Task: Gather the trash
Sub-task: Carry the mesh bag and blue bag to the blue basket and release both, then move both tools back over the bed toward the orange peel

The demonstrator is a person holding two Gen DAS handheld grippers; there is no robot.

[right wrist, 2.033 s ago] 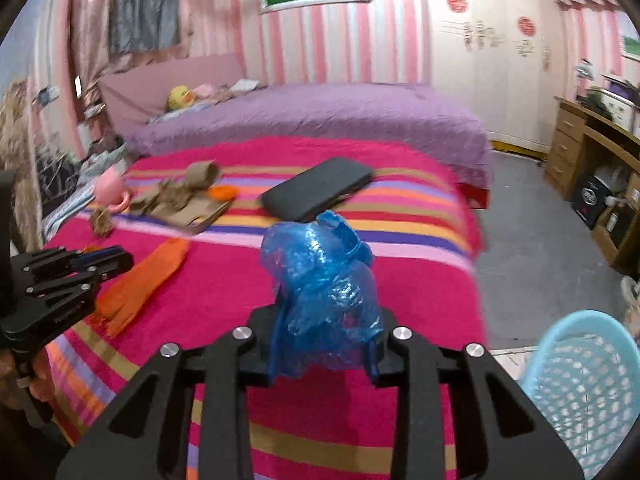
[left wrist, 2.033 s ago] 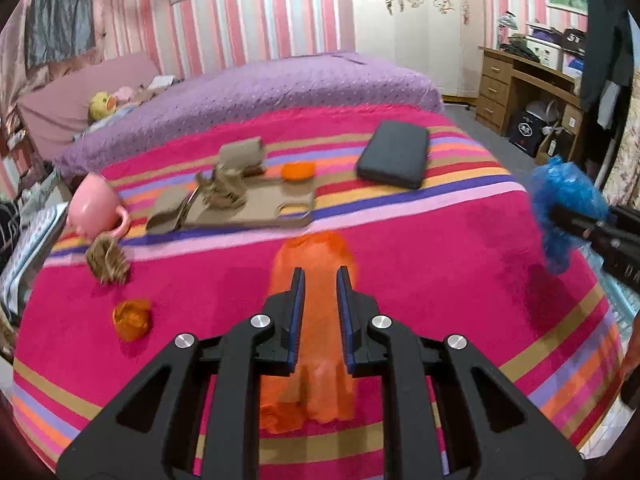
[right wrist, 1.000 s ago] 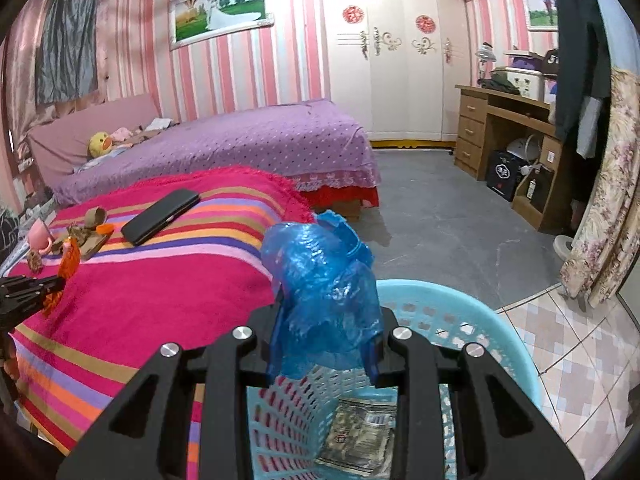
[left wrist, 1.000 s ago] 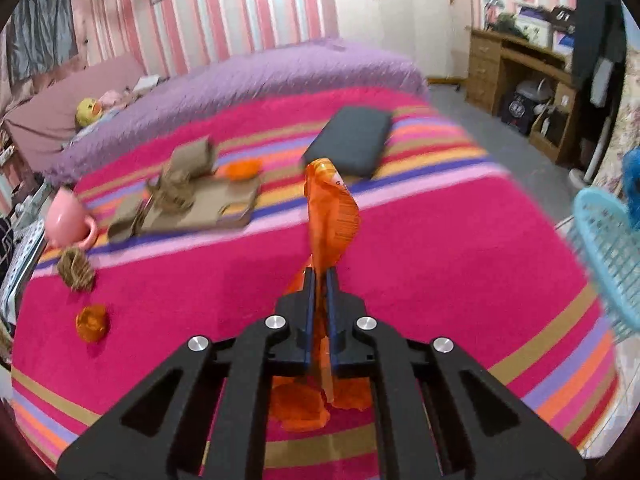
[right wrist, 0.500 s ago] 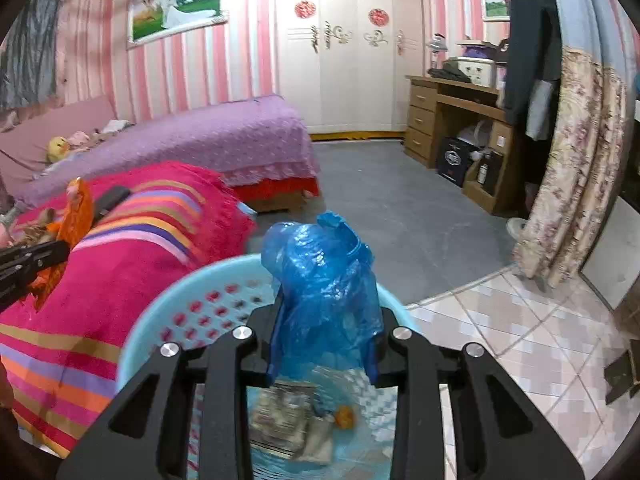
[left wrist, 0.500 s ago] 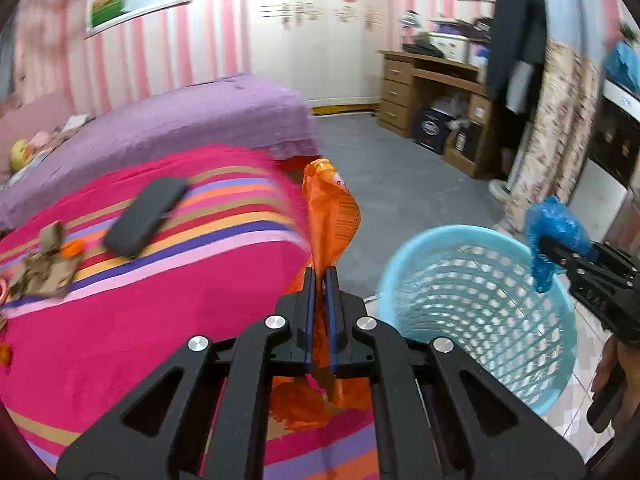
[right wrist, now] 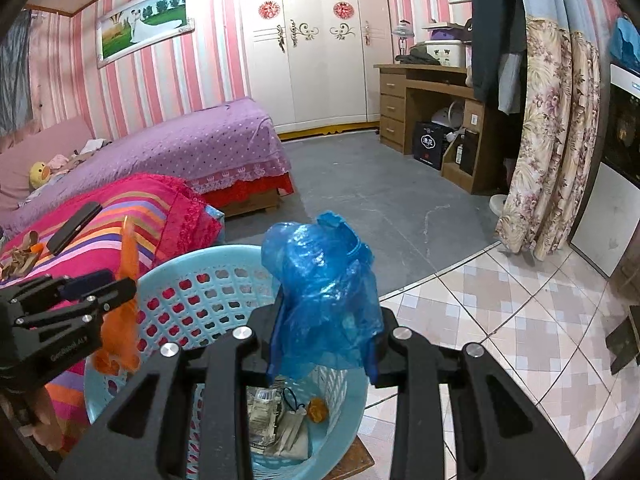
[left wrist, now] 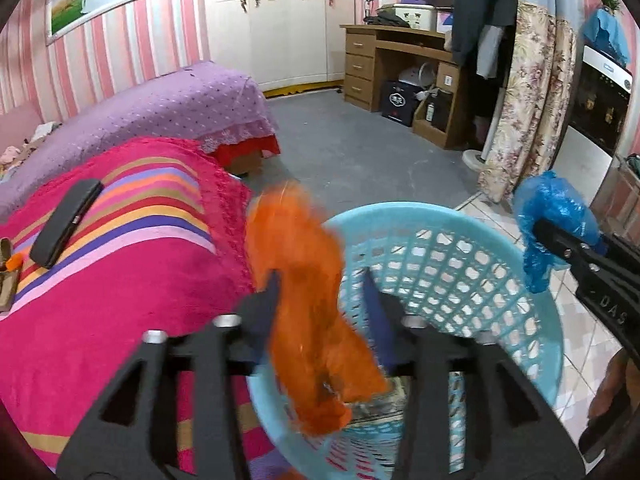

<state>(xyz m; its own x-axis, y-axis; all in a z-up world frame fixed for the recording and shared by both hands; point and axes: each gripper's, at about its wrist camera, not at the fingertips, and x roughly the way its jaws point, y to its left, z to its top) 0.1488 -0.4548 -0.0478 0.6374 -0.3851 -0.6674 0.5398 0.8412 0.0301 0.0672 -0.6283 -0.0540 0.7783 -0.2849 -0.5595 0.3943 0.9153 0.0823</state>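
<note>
An orange wrapper (left wrist: 312,344), blurred by motion, hangs between the fingers of my left gripper (left wrist: 320,280) over the near rim of a light blue lattice basket (left wrist: 440,216). The jaws are opening and stand clearly apart, so the pads no longer pinch the wrapper. In the right wrist view the left gripper (right wrist: 120,286) shows at the left with the orange wrapper (right wrist: 120,332) dangling over the basket (right wrist: 224,256). My right gripper (right wrist: 324,320) is shut on a crumpled blue plastic bag (right wrist: 324,264), held above the basket's middle. Paper scraps (right wrist: 272,420) lie on the basket's bottom.
A bed with a pink striped blanket (left wrist: 120,264) presses against the basket's left side; a black case (left wrist: 66,224) lies on it. A purple bed (right wrist: 208,140) stands behind. A wooden desk (right wrist: 424,92) and floral curtain (right wrist: 552,140) stand to the right, past grey carpet and tiled floor.
Both grippers swung from the bed to over the basket. The left jaws, shut on the orange wrapper until half a second ago, have parted and the wrapper is slipping down.
</note>
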